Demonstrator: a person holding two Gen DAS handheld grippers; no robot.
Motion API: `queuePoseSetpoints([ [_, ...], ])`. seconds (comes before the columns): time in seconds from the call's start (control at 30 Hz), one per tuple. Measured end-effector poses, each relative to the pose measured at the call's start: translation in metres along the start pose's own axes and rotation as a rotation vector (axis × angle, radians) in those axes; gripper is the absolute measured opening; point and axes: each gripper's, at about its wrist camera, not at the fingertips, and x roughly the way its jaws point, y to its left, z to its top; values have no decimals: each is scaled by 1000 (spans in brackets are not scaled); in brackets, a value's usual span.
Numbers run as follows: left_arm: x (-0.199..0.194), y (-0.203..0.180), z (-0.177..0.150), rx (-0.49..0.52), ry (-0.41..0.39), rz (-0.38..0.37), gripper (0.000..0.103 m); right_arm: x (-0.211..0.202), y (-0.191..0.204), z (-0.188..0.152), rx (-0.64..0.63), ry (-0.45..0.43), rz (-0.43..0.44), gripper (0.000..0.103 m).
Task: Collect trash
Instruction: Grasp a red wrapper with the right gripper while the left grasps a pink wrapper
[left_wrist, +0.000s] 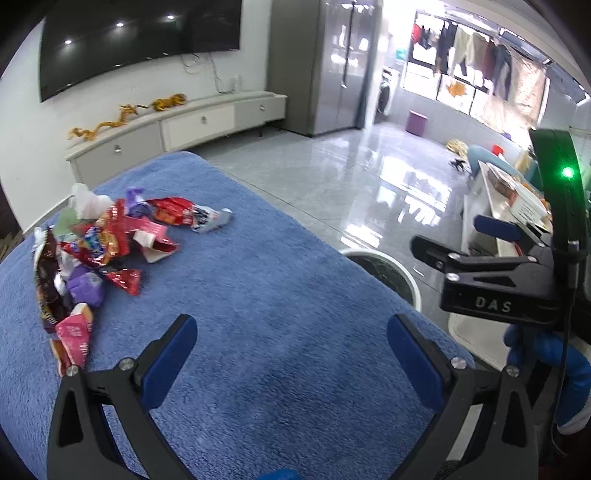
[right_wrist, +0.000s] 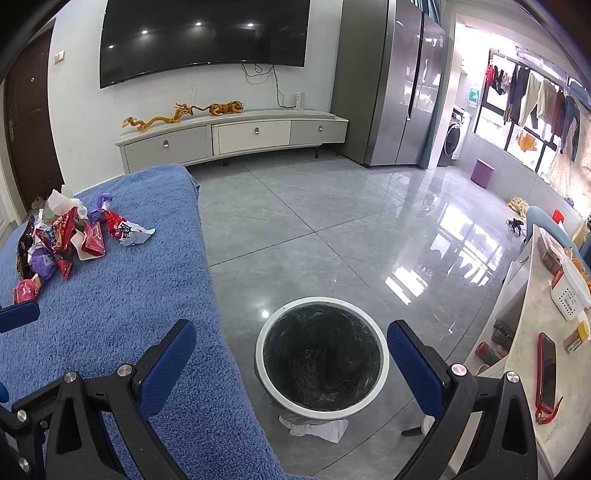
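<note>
The trash (left_wrist: 96, 254), a heap of crumpled snack wrappers in red, purple and white, lies on the blue towel (left_wrist: 258, 332), toward its far left part. One wrapper (left_wrist: 210, 218) sits just apart from the heap, on the side nearer the towel's far edge. The left gripper (left_wrist: 291, 354) hangs over the bare towel, near the heap but clear of it, its jaws spread wide and holding nothing. The right gripper (right_wrist: 291, 358) is past the towel's right edge, above the bin (right_wrist: 321, 362), also spread wide and empty. The bin, white-rimmed with a dark liner, stands on the grey floor (right_wrist: 332, 221) just beside the towel, and nothing shows inside it. A scrap of white paper (right_wrist: 317, 428) lies on the floor against the bin's near side.
</note>
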Motion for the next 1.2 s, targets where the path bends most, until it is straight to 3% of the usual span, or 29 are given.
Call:
queuePoseSetpoints([
  [0.13, -4, 29, 0, -41, -26, 45, 103, 2, 4, 3, -7, -6, 17, 103],
  [0.3, -15, 78, -8, -100, -47, 146, 103, 5, 17, 17, -25, -30, 99, 103],
  [0.53, -29, 165, -28, -324, -27, 216, 103, 36, 73, 55, -143, 7, 315, 103],
  [0.63, -30, 192, -29, -386, -12, 211, 92, 57, 102, 76, -222, 15, 413, 101],
  [0.77, -17, 222, -32, -429, 18, 189, 83, 100, 141, 95, -308, 80, 482, 75],
  [0.93, 9, 254, -27, -470, 65, 162, 70, 139, 169, 100, -370, 145, 520, 63],
  [1.03, 21, 256, -21, -472, 87, 154, 50, 153, 172, 100, -387, 180, 535, 42],
  [1.07, 24, 257, -21, -479, 95, 143, 36, 153, 171, 99, -399, 180, 538, 39],
  [1.1, 26, 256, -20, -479, 101, 130, 29, 152, 170, 99, -403, 174, 543, 36],
  [1.2, 20, 238, -16, -430, 89, 111, 25, 142, 156, 99, -390, 155, 577, 27],
])
